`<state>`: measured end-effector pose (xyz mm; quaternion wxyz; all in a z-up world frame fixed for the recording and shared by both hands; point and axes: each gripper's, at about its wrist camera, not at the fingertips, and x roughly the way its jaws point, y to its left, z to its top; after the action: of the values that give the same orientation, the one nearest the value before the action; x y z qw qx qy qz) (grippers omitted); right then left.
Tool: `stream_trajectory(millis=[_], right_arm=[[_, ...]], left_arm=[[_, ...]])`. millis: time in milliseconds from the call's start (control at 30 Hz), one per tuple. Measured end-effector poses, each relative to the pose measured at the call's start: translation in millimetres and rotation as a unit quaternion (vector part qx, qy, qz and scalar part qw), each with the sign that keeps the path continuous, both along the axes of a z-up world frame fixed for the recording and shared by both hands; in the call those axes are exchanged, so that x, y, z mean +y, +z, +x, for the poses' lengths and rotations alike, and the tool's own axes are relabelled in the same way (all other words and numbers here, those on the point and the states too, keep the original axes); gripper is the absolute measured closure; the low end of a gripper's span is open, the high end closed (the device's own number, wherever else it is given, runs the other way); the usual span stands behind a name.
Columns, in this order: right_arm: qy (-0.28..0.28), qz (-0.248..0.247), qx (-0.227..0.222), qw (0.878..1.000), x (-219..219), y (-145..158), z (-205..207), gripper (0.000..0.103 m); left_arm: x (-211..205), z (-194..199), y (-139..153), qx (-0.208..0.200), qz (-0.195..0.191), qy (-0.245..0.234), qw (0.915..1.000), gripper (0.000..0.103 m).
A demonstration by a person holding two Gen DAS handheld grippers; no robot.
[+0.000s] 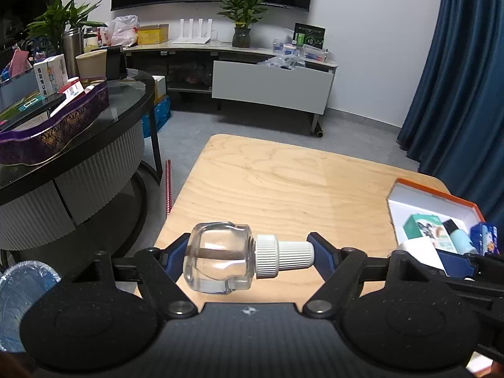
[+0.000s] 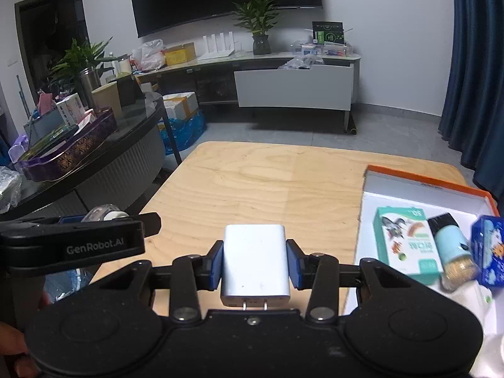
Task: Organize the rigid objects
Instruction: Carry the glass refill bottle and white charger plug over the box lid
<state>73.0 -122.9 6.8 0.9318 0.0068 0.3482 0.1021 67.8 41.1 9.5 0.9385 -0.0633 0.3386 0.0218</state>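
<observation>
My left gripper (image 1: pixel 249 255) is shut on a clear glass bottle (image 1: pixel 217 256) with a white ribbed cap, held sideways above the near left edge of the wooden table (image 1: pixel 283 176). My right gripper (image 2: pixel 255 260) is shut on a white charger plug (image 2: pixel 255 261), prongs pointing toward the camera. An open white box with an orange rim (image 2: pixel 425 186) lies at the table's right. In it are a green-and-white carton (image 2: pixel 406 242), a pale blue bottle with a black cap (image 2: pixel 450 242) and a blue packet (image 2: pixel 488 249). The left gripper shows in the right wrist view (image 2: pixel 82 239), to the left.
A round dark glass table (image 1: pixel 126 107) at left carries a purple tin tray (image 1: pixel 56 126) with boxes. A TV cabinet (image 1: pixel 271 85) with plants and clutter stands against the far wall. Blue curtains (image 1: pixel 456 78) hang at right. A blue bag (image 1: pixel 19 286) sits at the near left.
</observation>
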Motion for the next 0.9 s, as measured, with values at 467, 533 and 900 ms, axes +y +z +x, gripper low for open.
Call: stream_trajectory(millis=[467,533,900], right_arm=[[-0.022,0.009,-0.01,1.0,-26,9,-31,0.053],[-0.028,0.008,-0.011,1.0,-30,10,-33,0.053],[-0.055,0.005,-0.019,0.998,-48,17,-37,0.053]], left_arm=[[-17,-10,4,-0.005,-0.004,-0.02,0.9998,0.024],[-21,-10,4,-0.005,-0.003,-0.025,0.9997,0.024],[-34,-13,9,-0.013,0.0,-0.041,0.9991,0.024]])
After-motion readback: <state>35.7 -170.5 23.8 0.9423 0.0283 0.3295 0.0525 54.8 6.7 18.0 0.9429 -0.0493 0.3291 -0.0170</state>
